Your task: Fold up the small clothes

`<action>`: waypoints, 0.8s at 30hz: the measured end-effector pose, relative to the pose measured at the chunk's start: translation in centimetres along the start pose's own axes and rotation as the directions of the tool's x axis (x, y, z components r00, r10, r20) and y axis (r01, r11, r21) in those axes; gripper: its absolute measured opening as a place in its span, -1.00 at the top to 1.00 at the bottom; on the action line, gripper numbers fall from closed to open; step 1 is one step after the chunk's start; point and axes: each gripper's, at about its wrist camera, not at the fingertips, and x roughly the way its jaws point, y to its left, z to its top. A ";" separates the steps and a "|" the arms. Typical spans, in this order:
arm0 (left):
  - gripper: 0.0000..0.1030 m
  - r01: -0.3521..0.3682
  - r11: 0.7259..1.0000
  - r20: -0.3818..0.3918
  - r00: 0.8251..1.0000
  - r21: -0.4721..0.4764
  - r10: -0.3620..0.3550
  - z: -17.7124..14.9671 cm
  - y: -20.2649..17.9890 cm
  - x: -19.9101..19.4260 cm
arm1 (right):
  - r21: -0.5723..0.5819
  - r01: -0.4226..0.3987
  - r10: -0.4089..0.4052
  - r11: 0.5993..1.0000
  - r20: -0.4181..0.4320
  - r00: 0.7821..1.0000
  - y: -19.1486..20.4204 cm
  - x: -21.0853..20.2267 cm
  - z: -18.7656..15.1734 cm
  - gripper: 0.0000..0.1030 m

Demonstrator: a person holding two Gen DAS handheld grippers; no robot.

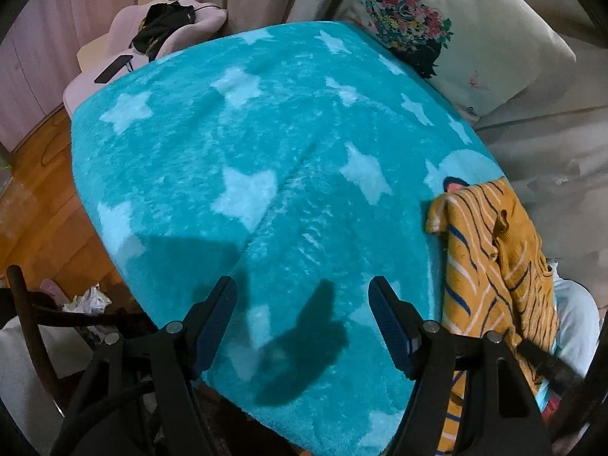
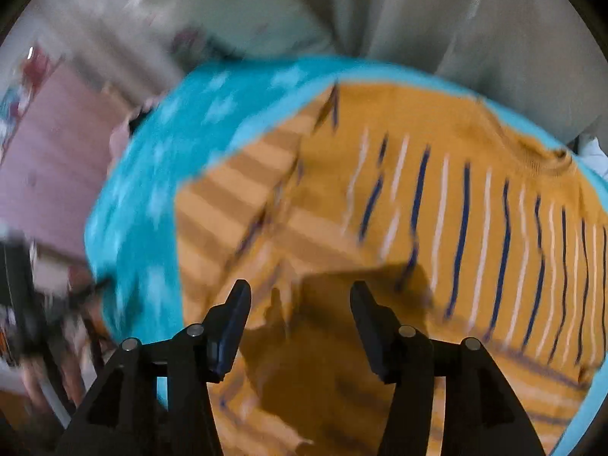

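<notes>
With both my grippers' jaws spread and empty, the striped sweater lies on the star blanket directly under my right gripper, off to the right of my left gripper, so right is nearer.

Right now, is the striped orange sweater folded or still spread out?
Partly folded, unfinished. The orange sweater lies on the teal blanket with one part doubled over its body; both grippers are open, holding nothing.
</notes>
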 end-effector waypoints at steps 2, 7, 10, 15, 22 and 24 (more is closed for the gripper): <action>-0.39 0.002 1.000 0.001 1.000 0.017 -0.002 -0.1 -0.3 -0.1 | -0.015 0.025 -0.025 1.000 -0.019 1.000 0.4 0.4 -1.7 -0.14; -0.39 0.006 1.000 0.003 1.000 0.028 -0.006 -0.3 -0.4 -0.4 | -0.081 0.063 -0.069 0.995 -0.072 0.995 2.4 2.9 -3.5 0.01; -0.39 0.001 1.000 0.018 1.000 0.018 -0.001 -0.3 0.0 -1.1 | -0.085 -0.008 0.001 0.996 -0.079 0.997 3.9 2.1 -2.3 0.74; -0.39 -0.008 1.000 0.055 0.998 -0.007 0.009 0.1 0.6 -2.4 | 0.188 -0.565 0.560 0.803 0.085 0.824 3.0 -4.5 1.7 0.75; -0.39 -0.009 1.000 0.071 0.997 0.008 0.008 -0.3 -0.4 -3.2 | 0.537 -0.704 0.586 0.464 0.410 0.699 -11.3 -5.8 -3.9 0.35; -0.39 -0.005 1.000 0.057 0.998 0.018 0.004 -0.7 -1.0 -3.0 | 0.696 -0.449 0.375 0.560 0.271 0.887 -15.9 -3.8 -8.3 -0.20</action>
